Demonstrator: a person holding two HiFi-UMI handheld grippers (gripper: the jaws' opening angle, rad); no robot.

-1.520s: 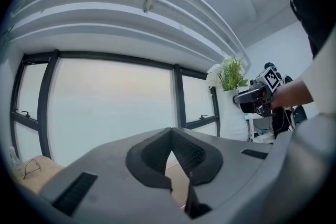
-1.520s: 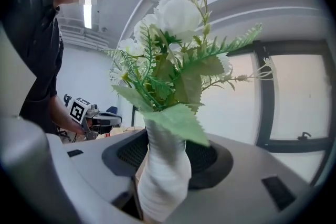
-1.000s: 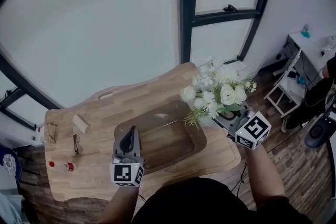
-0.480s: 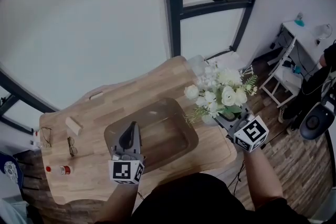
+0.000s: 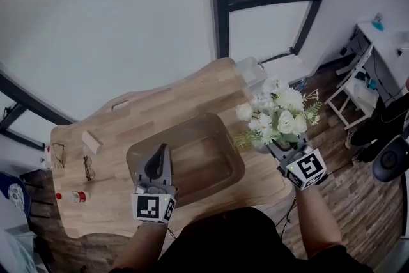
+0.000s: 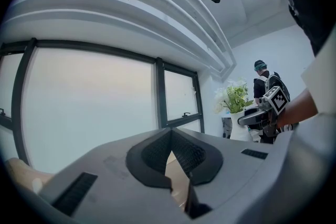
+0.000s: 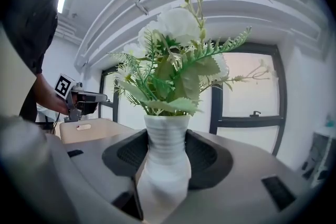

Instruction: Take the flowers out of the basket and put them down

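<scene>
White flowers with green leaves [image 5: 278, 112] stand upright in a ribbed white vase [image 7: 165, 165]. My right gripper [image 5: 271, 147] is shut on the vase's waist and holds it over the table's right end, just right of the basket. The basket [image 5: 192, 131] is a shallow, brown see-through tray in the middle of the wooden table [image 5: 128, 128]; nothing shows inside it. My left gripper [image 5: 156, 168] lies over the basket's near left rim, its jaws shut on that thin brown wall. The left gripper view shows the flowers [image 6: 233, 97] far off to the right.
At the table's left end lie a small wooden block [image 5: 91, 142], two pairs of glasses [image 5: 88, 168] and a red-capped bottle [image 5: 71, 196]. A clear container [image 5: 250, 72] sits at the far right corner. Right of the table are a white rack [image 5: 358, 86] and a person [image 5: 390, 118].
My right gripper has carried the flowers a little right and lower, away from the basket's right rim. The left gripper stays on the basket's rim.
</scene>
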